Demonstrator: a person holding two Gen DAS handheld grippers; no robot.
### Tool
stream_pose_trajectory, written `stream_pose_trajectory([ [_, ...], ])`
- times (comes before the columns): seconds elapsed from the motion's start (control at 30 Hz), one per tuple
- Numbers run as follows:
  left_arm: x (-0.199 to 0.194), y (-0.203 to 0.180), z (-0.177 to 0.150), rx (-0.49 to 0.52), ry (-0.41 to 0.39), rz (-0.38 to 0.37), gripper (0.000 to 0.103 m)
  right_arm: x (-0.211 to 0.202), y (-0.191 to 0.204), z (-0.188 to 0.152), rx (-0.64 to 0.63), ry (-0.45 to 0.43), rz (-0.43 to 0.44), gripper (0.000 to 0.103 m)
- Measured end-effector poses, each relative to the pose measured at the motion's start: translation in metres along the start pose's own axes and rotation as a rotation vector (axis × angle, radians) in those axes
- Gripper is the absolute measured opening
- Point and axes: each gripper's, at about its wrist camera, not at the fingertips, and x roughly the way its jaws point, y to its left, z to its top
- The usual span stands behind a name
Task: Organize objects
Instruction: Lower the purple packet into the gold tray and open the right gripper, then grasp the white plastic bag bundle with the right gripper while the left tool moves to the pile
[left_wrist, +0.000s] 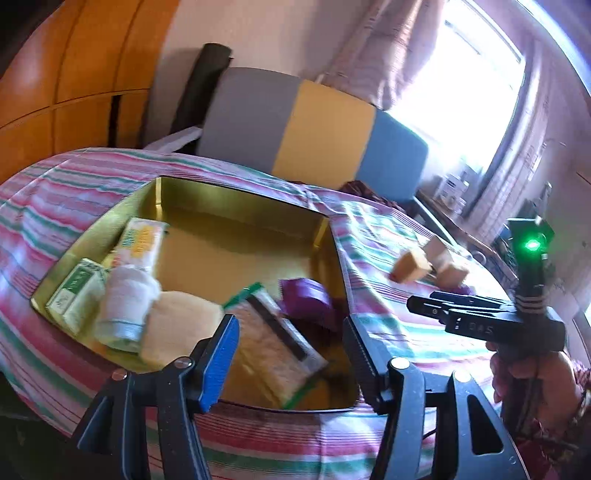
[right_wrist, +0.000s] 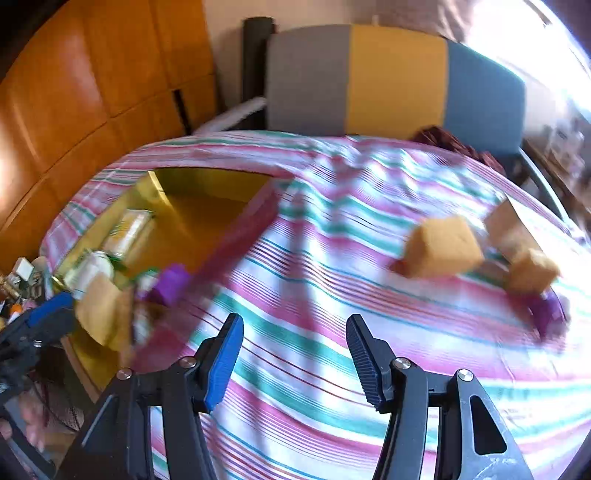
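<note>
A gold metal tin (left_wrist: 236, 206) lies open on the striped bedspread (left_wrist: 373, 232). It holds a green box (left_wrist: 75, 295), a white roll (left_wrist: 127, 306), a yellow-white packet (left_wrist: 138, 243), a tan sponge (left_wrist: 177, 328), a zip bag (left_wrist: 273, 347) and a purple block (left_wrist: 306, 299). My left gripper (left_wrist: 291, 354) is open and empty above the tin's near edge. My right gripper (right_wrist: 293, 354) is open and empty over the bedspread (right_wrist: 314, 258). Tan blocks (right_wrist: 441, 247) and a purple item (right_wrist: 548, 310) lie ahead to the right. The tin (right_wrist: 199, 184) is at the left.
A grey, yellow and blue headboard (left_wrist: 314, 125) stands behind the bed. An orange wooden wardrobe (left_wrist: 62, 74) is at the left. A bright window (left_wrist: 476, 92) and a cluttered side table (left_wrist: 454, 192) are at the right.
</note>
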Motion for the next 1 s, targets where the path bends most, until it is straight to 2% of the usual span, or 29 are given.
stream_pose_trajectory([
  [0.13,0.002,-0.021,-0.005,0.051,0.024,-0.031,0.066,0.003,-0.033,-0.017,0.036,0.055,-0.04,0.066],
  [0.3,0.009,-0.048,-0.007,0.106,0.063,-0.074,0.067,0.009,-0.089,-0.038,0.141,0.15,-0.083,0.066],
  [0.57,0.024,-0.1,-0.018,0.236,0.139,-0.142,0.067,-0.01,-0.185,-0.05,0.291,0.181,-0.197,0.066],
  [0.7,0.029,-0.119,-0.023,0.283,0.164,-0.167,0.067,-0.021,-0.228,-0.047,0.335,0.154,-0.263,0.067],
  [0.87,0.036,-0.135,-0.032,0.331,0.197,-0.195,0.067,-0.033,-0.279,-0.036,0.407,0.064,-0.33,0.067],
  [1.0,0.041,-0.142,-0.037,0.351,0.212,-0.213,0.067,-0.033,-0.309,-0.019,0.45,-0.025,-0.349,0.067],
])
